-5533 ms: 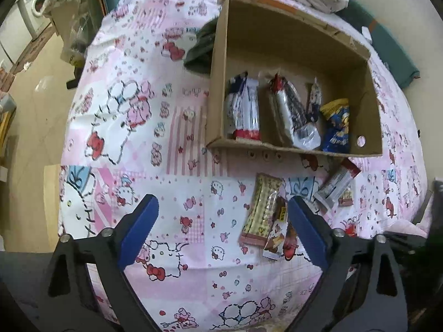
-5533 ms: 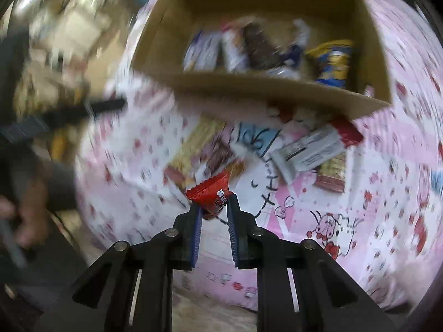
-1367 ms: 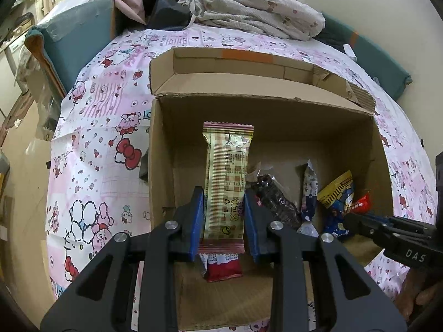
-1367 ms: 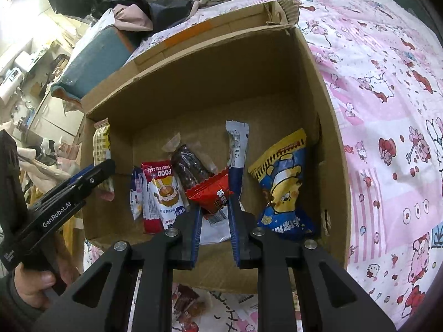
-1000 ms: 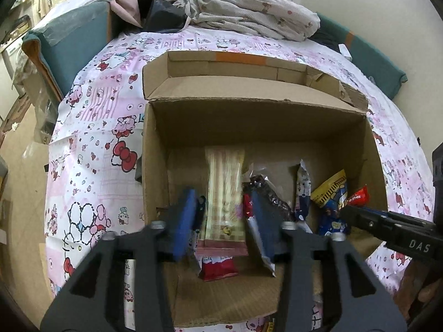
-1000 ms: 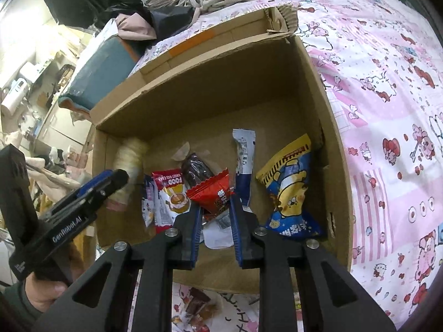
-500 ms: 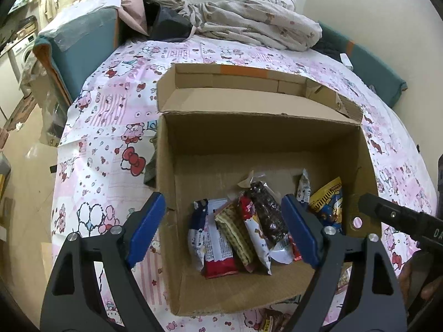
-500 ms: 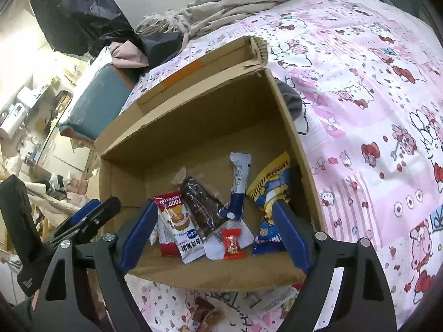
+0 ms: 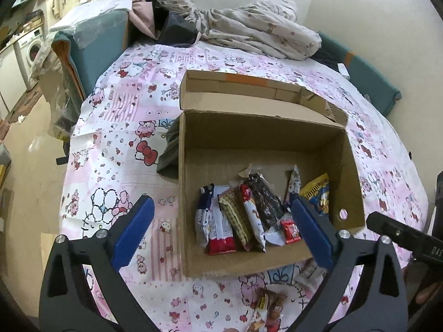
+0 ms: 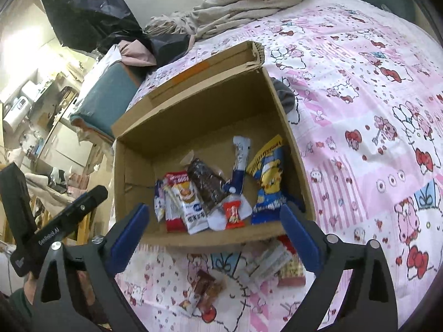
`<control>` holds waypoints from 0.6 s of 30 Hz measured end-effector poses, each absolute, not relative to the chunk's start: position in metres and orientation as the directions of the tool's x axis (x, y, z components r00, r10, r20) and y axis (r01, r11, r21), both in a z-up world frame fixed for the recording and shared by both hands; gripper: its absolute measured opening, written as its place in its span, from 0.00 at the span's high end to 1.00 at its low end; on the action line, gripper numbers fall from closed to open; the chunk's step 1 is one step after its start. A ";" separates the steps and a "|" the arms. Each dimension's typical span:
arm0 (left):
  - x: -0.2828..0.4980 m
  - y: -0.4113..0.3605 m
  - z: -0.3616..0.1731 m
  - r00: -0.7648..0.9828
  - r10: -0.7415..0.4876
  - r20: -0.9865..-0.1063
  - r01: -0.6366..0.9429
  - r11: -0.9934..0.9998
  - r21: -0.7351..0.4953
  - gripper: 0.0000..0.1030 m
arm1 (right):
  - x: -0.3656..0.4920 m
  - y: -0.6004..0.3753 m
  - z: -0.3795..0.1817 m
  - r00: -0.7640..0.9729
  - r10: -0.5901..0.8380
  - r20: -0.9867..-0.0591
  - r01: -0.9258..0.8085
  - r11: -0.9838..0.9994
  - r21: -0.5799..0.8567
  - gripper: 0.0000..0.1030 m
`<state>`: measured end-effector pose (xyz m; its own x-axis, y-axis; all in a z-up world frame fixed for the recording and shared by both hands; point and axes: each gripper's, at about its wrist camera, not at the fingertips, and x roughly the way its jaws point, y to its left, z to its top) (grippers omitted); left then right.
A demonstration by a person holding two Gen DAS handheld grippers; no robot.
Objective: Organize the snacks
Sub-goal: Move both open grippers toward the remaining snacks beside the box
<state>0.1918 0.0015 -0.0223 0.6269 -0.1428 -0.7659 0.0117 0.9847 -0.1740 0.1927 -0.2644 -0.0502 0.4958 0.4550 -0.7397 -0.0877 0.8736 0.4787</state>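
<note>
Right wrist view: loose snacks [image 10: 274,265] lie on the bedsheet [image 10: 373,105] just outside cardboard box [image 10: 293,149]. Left gripper [image 9: 221,232] & right gripper [image 10: 213,232] both wide open, empty. Risk: thin wrappers flat on soft sheet, so pads may pinch fabric or slip.

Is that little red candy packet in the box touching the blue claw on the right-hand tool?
Apart. In the right wrist view the small red candy packet lies on the cardboard box floor, and the right gripper, open, hangs outside the near wall.
</note>
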 end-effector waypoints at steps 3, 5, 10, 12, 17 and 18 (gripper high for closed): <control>0.181 0.002 -0.021 0.623 -0.125 -0.772 0.004 0.988 -0.157 0.04 | 0.179 -0.263 -0.050 0.487 0.445 -0.751 -0.086 0.880 0.466 0.05; 0.174 0.003 -0.023 0.610 -0.124 -0.783 0.001 0.988 -0.157 0.04 | 0.172 -0.262 -0.050 0.485 0.430 -0.762 -0.081 0.889 0.450 0.05; 0.156 0.005 -0.024 0.599 -0.121 -0.791 -0.011 0.987 -0.160 0.04 | 0.154 -0.260 -0.048 0.498 0.394 -0.773 -0.074 0.907 0.414 0.05; 0.151 0.005 -0.026 0.593 -0.116 -0.797 -0.015 0.988 -0.155 0.04 | 0.149 -0.258 -0.048 0.489 0.391 -0.780 -0.079 0.910 0.407 0.05; 0.138 0.004 -0.034 0.570 -0.102 -0.815 -0.025 0.990 -0.142 0.04 | 0.137 -0.255 -0.054 0.472 0.356 -0.807 -0.071 0.927 0.368 0.05; 0.137 0.003 -0.036 0.564 -0.098 -0.820 -0.028 0.990 -0.137 0.04 | 0.135 -0.257 -0.057 0.466 0.347 -0.814 -0.060 0.930 0.362 0.05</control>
